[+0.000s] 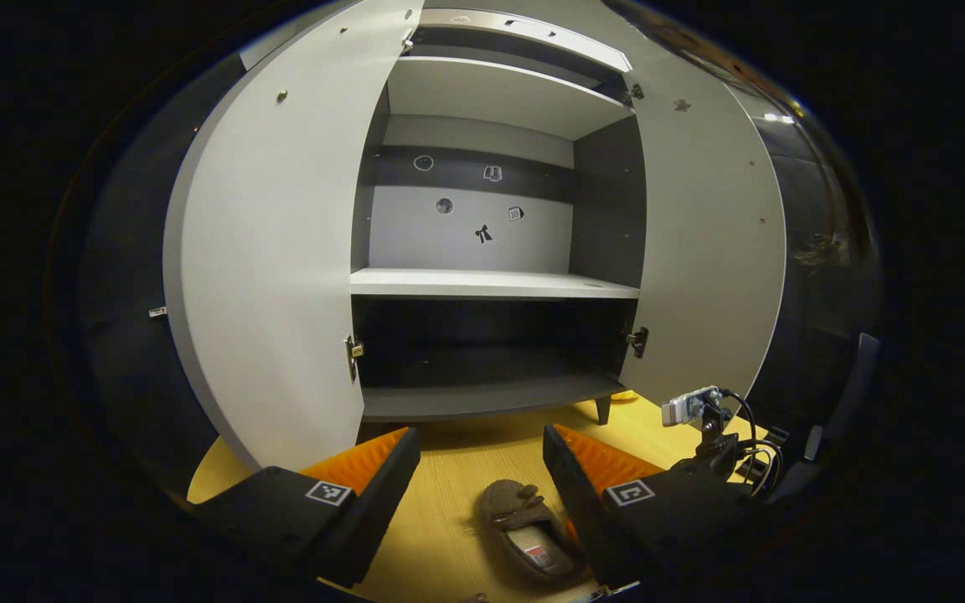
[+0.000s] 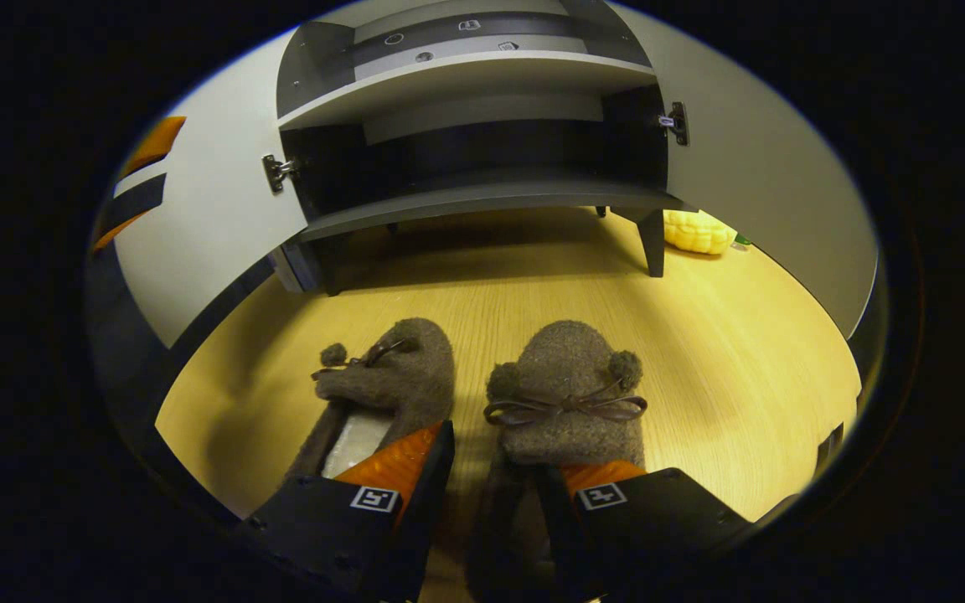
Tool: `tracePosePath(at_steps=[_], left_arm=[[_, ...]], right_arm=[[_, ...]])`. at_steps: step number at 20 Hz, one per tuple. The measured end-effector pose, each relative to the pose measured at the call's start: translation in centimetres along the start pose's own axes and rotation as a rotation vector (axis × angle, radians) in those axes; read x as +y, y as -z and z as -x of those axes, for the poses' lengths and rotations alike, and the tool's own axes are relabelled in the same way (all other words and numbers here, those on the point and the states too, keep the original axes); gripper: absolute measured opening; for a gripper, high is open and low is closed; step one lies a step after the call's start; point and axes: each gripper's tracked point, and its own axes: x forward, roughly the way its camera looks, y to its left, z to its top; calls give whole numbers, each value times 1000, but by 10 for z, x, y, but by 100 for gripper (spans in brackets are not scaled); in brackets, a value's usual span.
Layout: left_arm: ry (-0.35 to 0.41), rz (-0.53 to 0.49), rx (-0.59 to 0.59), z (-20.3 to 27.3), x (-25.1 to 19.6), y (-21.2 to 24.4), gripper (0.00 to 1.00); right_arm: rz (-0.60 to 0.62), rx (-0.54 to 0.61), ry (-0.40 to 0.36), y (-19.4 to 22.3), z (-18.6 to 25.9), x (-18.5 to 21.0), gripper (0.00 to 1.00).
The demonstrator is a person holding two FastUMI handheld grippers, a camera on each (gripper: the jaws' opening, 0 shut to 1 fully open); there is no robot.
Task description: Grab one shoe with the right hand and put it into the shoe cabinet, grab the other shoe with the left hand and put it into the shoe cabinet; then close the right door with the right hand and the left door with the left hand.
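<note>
The right tongs (image 2: pixel 491 469) stand wide, low over the right shoe (image 2: pixel 566 394), one finger in its opening, the other in the gap beside the left shoe (image 2: pixel 390 377). Both are fuzzy brown slippers with pompoms and a thin bow, side by side on the pale wooden floor (image 2: pixel 742 335). The left tongs (image 1: pixel 482 469) hang wide and empty. Ahead, the grey shoe cabinet (image 1: pixel 491 285) has both doors swung open, its smooth flat shelves bare.

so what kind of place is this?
Likely a mock home entryway in a recording booth: an open shoe cabinet with empty shelves, two slippers on a wooden floor, dark cloth walls behind.
</note>
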Motion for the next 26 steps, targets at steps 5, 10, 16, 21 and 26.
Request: tracePosePath(at_steps=[5, 10, 16, 21, 26], left_arm=[[2, 35, 15, -9, 6, 5, 94], [11, 33, 25, -17, 5, 8, 94], [21, 71, 24, -9, -1, 4, 94], [72, 134, 37, 17, -28, -4, 94], [123, 96, 26, 42, -53, -27, 94]], right_arm=[[-16, 19, 51, -5, -16, -9, 40], [21, 20, 66, -8, -25, -13, 6], [16, 34, 2, -20, -14, -7, 6], [59, -142, -23, -121, 49, 0, 6], [84, -375, -20, -248, 125, 6, 6]])
